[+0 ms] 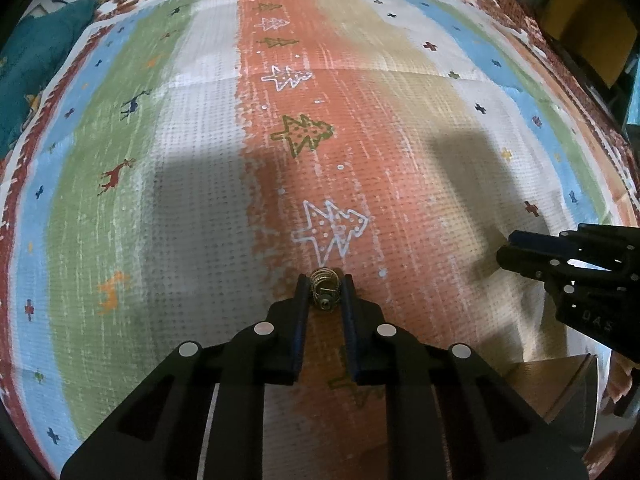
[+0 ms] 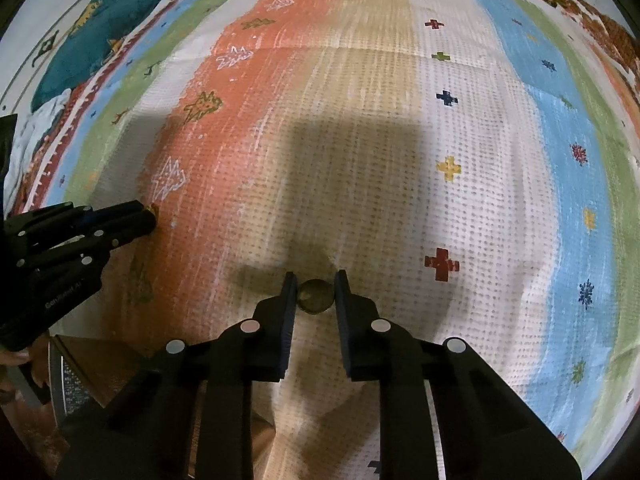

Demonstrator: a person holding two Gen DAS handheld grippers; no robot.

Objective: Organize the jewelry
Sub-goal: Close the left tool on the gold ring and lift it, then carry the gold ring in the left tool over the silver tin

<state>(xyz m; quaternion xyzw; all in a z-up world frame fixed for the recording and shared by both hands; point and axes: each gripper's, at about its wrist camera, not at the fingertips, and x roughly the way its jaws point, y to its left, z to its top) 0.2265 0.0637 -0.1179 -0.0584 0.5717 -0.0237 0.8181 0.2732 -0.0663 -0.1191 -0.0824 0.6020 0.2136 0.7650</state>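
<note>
In the left wrist view my left gripper (image 1: pixel 325 286) is shut on a gold wire jewelry piece (image 1: pixel 325 288), held just above the striped cloth (image 1: pixel 200 160). In the right wrist view my right gripper (image 2: pixel 316 286) is shut on a round dark-gold jewelry piece (image 2: pixel 316 295) above the cloth (image 2: pixel 360 140). The right gripper also shows in the left wrist view (image 1: pixel 506 254) at the right edge. The left gripper shows in the right wrist view (image 2: pixel 150 216) at the left edge, with a bit of gold at its tips.
A striped cloth with tree, deer and cross patterns covers the surface. A brown box with a metallic edge (image 1: pixel 560 384) lies at the near side, also in the right wrist view (image 2: pixel 80 368). A teal cloth (image 2: pixel 108 20) lies at the far left.
</note>
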